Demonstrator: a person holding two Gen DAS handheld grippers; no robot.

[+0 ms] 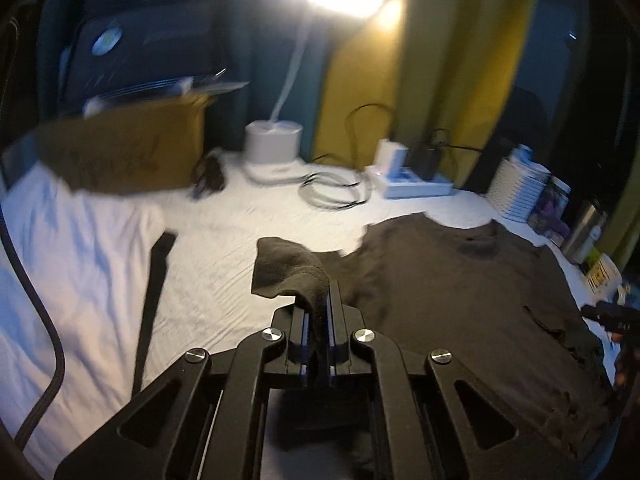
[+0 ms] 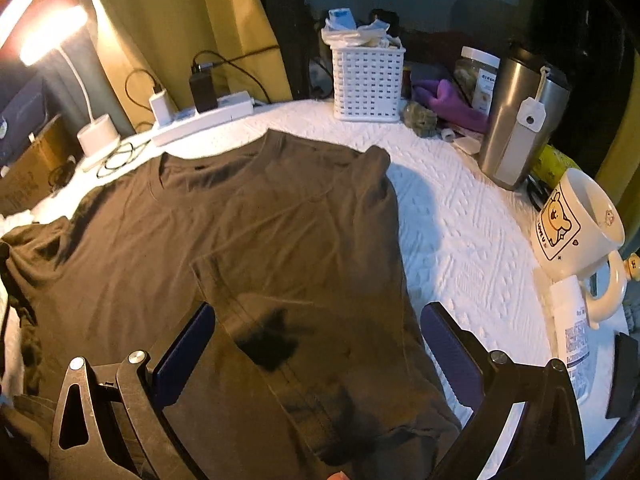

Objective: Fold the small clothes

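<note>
Dark T-shirt spread on a white-covered table, one sleeve pinched, the other side under open jaws

The white table cover (image 2: 460, 240) fills most of both views; on it the dark brown T-shirt (image 2: 248, 240) lies flat across the centre and left of the right-wrist frame, collar toward the top, its right sleeve folded in over the body. In the left-wrist view the left gripper (image 1: 318, 320), low centre, is clamped tight on the shirt's other sleeve (image 1: 288, 268), which rises in a bunched fold above the jaws. The right gripper (image 2: 316, 344), at the bottom of its own frame, stands spread wide over the folded-in part, its blue pads clear of the cloth, gripping nothing. Along the upper right edge stand a steel tumbler (image 2: 516, 120), a white basket (image 2: 368, 84) and a bear-printed mug (image 2: 576, 224); a lit lamp (image 2: 52, 36) glares upper left
</note>
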